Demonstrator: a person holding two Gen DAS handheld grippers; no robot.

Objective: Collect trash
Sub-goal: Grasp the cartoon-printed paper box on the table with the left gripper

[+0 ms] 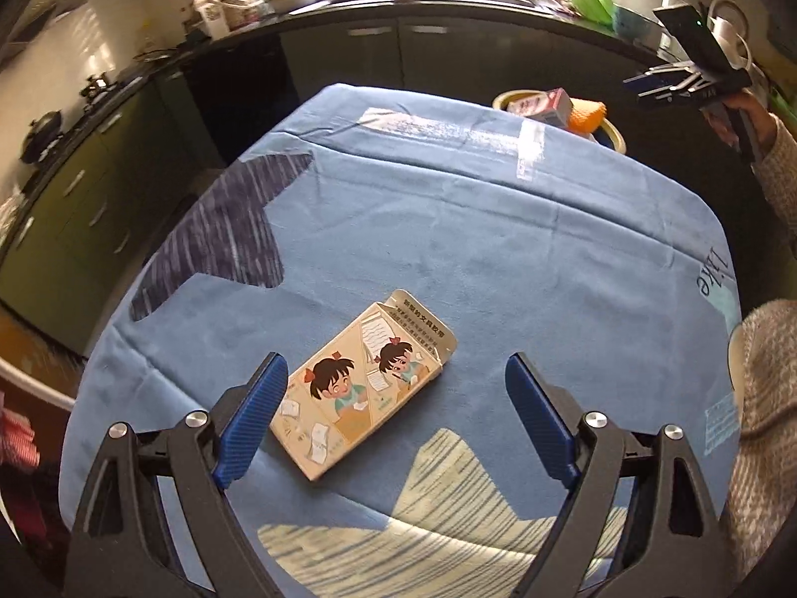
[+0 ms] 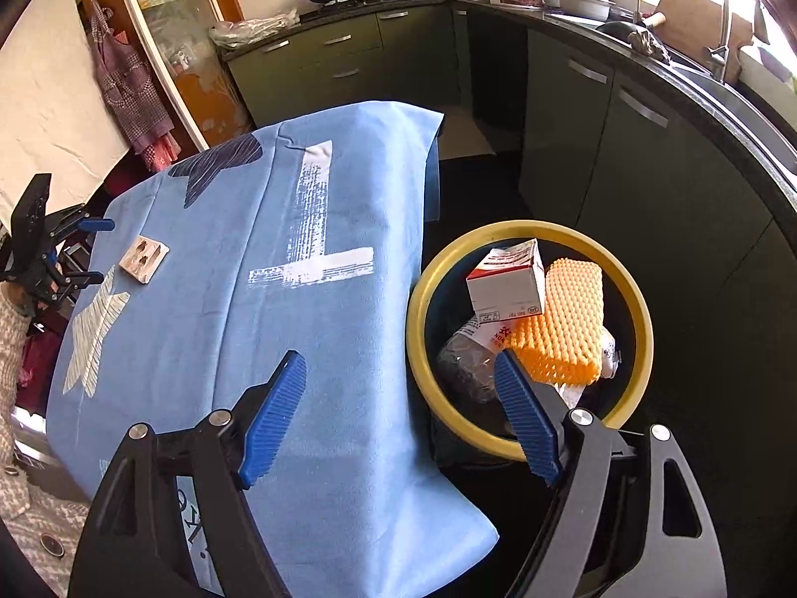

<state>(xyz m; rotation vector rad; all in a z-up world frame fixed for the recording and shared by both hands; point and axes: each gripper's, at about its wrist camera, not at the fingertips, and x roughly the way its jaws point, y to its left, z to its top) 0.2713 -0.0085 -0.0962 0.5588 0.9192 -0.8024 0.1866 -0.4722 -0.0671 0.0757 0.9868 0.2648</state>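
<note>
The left hand-held gripper [image 1: 396, 416] was opened wide around the flat paper box [image 1: 362, 384] on the blue tabletop [image 1: 448, 229], probably so it could pinch it. The right hand-held gripper [image 2: 401, 416] was wide and held nothing, by the yellow bin [image 2: 528, 339]. Only the right view showed inside the bin: a white carton [image 2: 505, 281] and an orange sponge [image 2: 563, 321].

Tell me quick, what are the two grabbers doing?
Left gripper: open, holding nothing, cartoon box between its fingers.
Right gripper: open, empty.
</note>
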